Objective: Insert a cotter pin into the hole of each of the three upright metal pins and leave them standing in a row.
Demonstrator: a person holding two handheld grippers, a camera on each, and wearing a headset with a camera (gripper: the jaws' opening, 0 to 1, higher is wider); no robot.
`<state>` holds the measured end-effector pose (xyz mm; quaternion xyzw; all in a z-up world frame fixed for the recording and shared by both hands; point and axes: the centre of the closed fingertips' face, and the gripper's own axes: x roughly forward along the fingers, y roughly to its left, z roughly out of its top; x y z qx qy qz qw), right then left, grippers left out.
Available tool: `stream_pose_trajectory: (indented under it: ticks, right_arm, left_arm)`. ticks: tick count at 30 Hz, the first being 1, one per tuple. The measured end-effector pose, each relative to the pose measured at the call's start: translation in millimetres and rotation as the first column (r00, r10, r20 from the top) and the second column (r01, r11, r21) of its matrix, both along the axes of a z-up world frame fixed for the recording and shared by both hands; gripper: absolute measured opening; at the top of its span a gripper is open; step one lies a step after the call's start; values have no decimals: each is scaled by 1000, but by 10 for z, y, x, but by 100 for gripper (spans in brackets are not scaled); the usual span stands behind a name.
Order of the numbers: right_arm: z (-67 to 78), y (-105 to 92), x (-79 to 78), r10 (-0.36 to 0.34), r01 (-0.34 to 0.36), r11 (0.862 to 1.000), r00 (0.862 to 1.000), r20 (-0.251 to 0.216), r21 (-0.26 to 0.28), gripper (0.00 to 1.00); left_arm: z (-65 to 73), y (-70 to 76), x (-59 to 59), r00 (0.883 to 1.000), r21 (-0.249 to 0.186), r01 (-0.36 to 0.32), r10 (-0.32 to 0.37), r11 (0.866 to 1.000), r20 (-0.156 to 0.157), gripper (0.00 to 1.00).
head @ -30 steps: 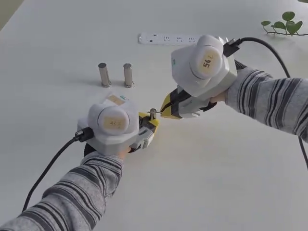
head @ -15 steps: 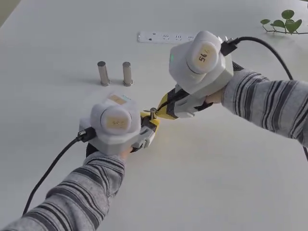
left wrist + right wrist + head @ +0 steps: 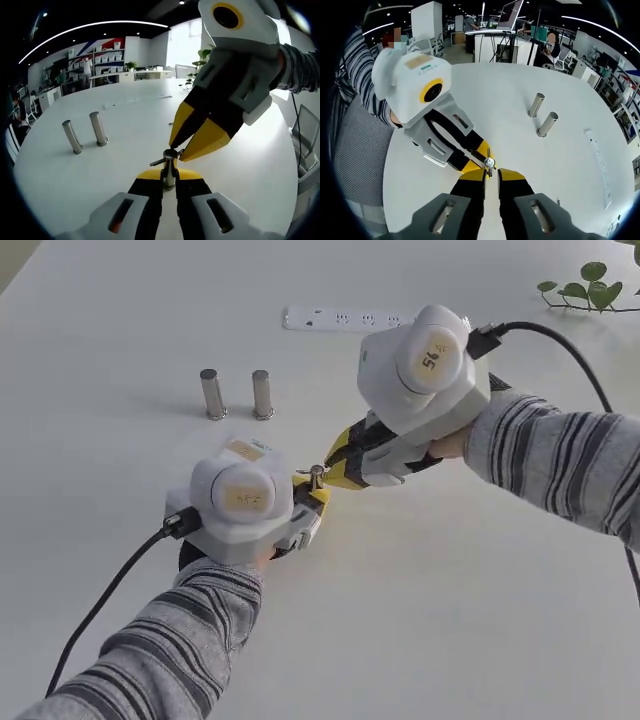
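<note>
My left gripper (image 3: 170, 176) is shut on a short metal pin (image 3: 170, 167) and holds it upright just above the white table (image 3: 420, 600). A thin cotter pin (image 3: 157, 161) crosses the hole near this metal pin's top, its end sticking out to the left. My right gripper (image 3: 178, 152) comes in from the upper right, its yellow jaws closed on the cotter pin's head right at the pin top. In the head view the left gripper (image 3: 316, 490) and right gripper (image 3: 333, 468) meet at the held pin (image 3: 316, 476). Two more metal pins (image 3: 211, 395) (image 3: 262, 394) stand side by side behind.
A white power strip (image 3: 345, 318) lies at the far edge of the table. A green plant sprig (image 3: 585, 288) sits at the back right. Black cables trail from both grippers. Desks, chairs and people show in the room beyond in the right gripper view.
The right gripper has rocked a little about the pin top, tilting and coming back. The left gripper and its held pin have stayed where they were.
</note>
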<state>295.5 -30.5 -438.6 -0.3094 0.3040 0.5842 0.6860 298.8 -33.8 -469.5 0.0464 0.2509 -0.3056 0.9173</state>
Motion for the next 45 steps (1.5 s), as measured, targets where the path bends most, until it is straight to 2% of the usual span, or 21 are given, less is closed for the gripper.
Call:
stream_pose_trajectory:
  ticks: [5,8,18,32,35,38,40,43,45]
  right_arm:
    - [43,-63,-4,-4,4,1000,1000,-1,-3,1]
    - [21,-77,-27,-8,8,1000,1000,-14,2,0]
    - [25,-44,-75,-27,27,999,999,-29,28,0]
    - [19,-16,-74,-9,10,1000,1000,-17,25,0]
    - [-2,-36,-36,-77,78,996,997,-31,33,11]
    - [8,-55,-21,-111,114,992,993,-49,62,12]
    - [21,-65,-26,-154,162,983,984,-86,89,17]
    - [37,-98,-12,-177,187,977,980,-92,108,21]
    - [40,-141,-4,-203,215,970,974,-100,118,24]
  left_arm:
    - [-2,2,1,1000,6,2,-3,1000,4,5]
    - [-3,5,2,1000,6,2,-2,1000,4,5]
    - [-4,5,5,1000,12,-1,1,1000,14,5]
    - [-6,3,12,1000,14,5,-6,1000,25,5]
    - [-7,0,16,1000,16,7,-8,1000,25,5]
    - [-8,0,15,1000,22,12,-13,1000,27,5]
    - [-9,-1,16,1000,19,10,-10,1000,26,5]
    - [-9,-4,18,1000,13,9,-9,1000,25,5]
    - [-6,-8,14,999,28,25,-26,999,33,5]
